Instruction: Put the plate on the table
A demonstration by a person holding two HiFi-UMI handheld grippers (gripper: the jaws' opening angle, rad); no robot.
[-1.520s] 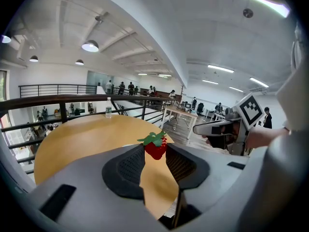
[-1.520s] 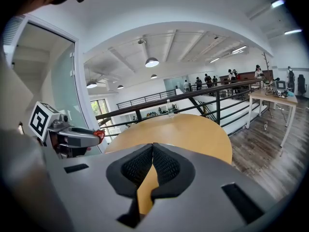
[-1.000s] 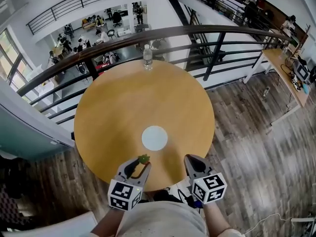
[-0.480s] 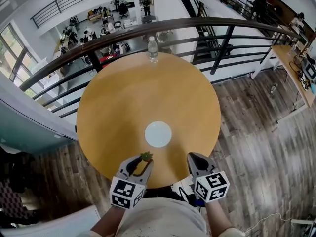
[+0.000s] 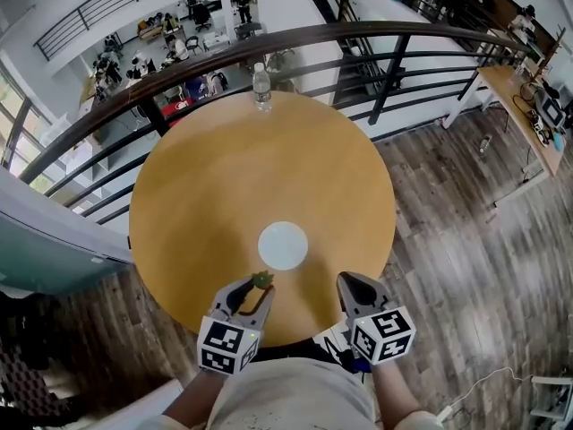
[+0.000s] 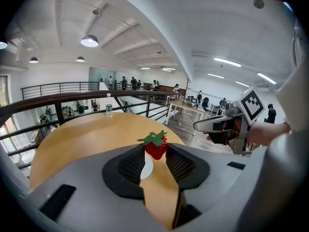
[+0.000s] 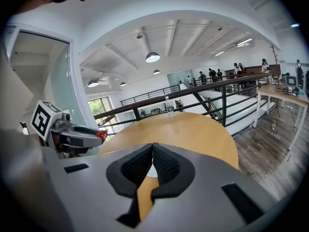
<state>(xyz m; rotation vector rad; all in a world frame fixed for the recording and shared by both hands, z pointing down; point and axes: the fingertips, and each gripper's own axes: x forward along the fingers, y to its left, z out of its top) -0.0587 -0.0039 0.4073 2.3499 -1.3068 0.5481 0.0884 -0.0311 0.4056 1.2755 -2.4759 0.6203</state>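
Observation:
A small white plate (image 5: 283, 245) lies flat on the round wooden table (image 5: 224, 177), near its front edge. My left gripper (image 5: 258, 287) is just short of the plate and is shut on a red strawberry (image 5: 261, 279) with green leaves. In the left gripper view the strawberry (image 6: 156, 147) sits pinched between the pad tips, with the plate (image 6: 147, 167) showing behind them. My right gripper (image 5: 348, 282) hovers over the table edge to the right of the plate; its pads (image 7: 159, 161) meet at the tips with nothing between them.
A clear water bottle (image 5: 260, 86) stands at the table's far edge, by a dark railing (image 5: 376, 38) over a lower floor. A desk with gear (image 5: 528, 106) is at the far right. Wood floor surrounds the table.
Both grippers have edged forward over the table's near edge, a little closer to the plate. The strawberry stays in the left jaws.

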